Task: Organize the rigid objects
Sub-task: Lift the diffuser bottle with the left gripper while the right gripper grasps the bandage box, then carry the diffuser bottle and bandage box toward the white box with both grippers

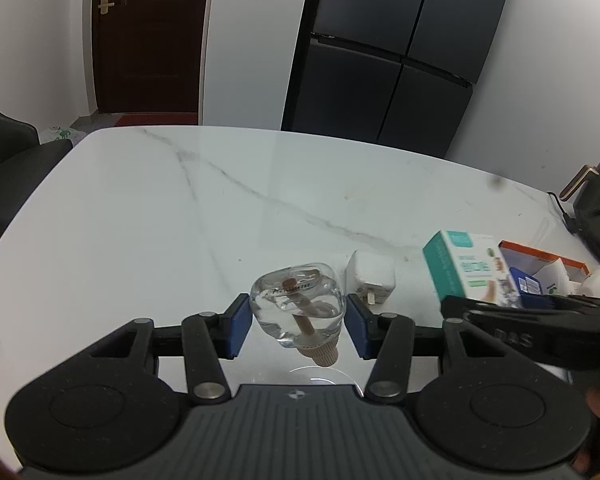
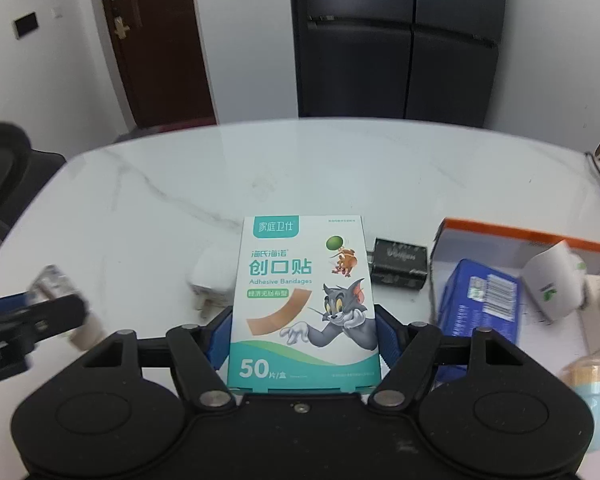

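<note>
Right gripper (image 2: 303,334) seemingly clamps bandage box (image 2: 304,304) (upright).

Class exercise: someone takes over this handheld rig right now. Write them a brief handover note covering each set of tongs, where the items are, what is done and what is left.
Left tongs: shut on the clear glass bottle, lifted, cork end down.
Right tongs: pads against the adhesive bandage box.
On the table: white plug, black adapter.
Orange-rimmed box: already holds a blue pack.
Left: probably box up both held items, plug, adapter.
</note>
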Demonstrator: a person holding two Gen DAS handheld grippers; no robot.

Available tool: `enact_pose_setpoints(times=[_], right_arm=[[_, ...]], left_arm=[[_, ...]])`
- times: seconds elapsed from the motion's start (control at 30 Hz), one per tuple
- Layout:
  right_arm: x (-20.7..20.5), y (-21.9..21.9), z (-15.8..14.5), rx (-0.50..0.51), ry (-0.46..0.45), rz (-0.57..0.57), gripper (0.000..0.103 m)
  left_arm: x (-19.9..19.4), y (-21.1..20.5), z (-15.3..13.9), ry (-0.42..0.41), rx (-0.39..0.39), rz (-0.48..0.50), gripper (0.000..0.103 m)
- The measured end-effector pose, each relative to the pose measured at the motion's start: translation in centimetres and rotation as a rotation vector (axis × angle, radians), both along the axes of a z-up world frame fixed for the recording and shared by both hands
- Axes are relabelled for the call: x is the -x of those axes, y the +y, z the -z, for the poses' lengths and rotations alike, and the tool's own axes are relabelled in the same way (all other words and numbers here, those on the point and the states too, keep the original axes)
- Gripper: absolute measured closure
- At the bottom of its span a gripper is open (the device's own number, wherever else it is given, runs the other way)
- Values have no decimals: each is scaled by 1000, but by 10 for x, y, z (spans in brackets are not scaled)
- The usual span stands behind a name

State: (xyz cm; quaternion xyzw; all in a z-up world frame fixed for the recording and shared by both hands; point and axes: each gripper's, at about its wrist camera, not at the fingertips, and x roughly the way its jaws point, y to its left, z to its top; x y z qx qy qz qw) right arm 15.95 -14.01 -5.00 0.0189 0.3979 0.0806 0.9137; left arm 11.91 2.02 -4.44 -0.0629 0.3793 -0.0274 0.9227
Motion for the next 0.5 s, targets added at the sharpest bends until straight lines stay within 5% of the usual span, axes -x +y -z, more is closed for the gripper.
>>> enact_pose_setpoints(times=[0.5], right_arm=[[84, -30, -61, -59, -71, -78, 20]], left_arm=[[53, -36, -42, 7, -24, -51, 52]])
